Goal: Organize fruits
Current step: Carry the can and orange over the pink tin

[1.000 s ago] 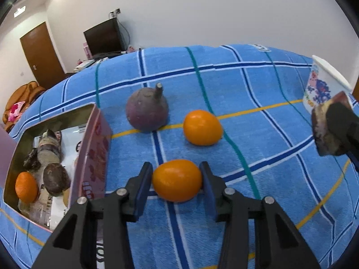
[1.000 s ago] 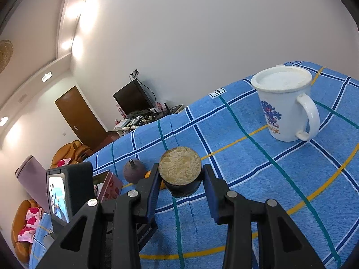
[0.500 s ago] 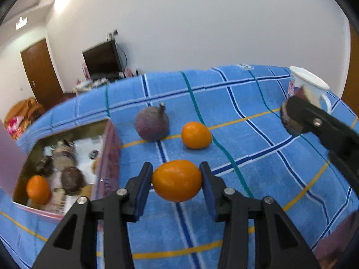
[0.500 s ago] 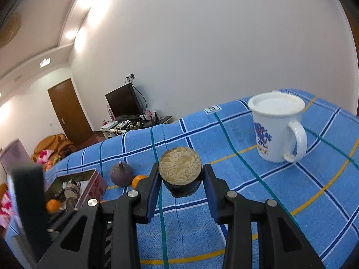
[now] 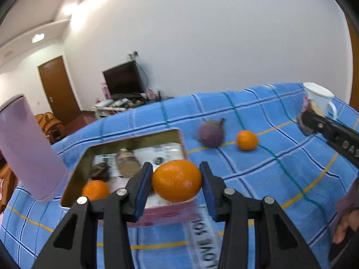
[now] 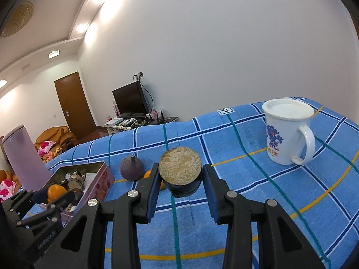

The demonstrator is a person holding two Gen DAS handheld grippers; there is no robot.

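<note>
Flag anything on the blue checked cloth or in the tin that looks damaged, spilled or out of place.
One oddity: the fruit in the right tongs is a cut half, its pale flesh exposed, unlike the whole oranges. Nothing looks spilled; the white mug stands upright, and the tin sits level.

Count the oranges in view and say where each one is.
3: one orange held in the left gripper, one inside the tin, one on the blue cloth. The tin may hide more.

1 orange above the tin — another orange beside the purple fruit.
</note>
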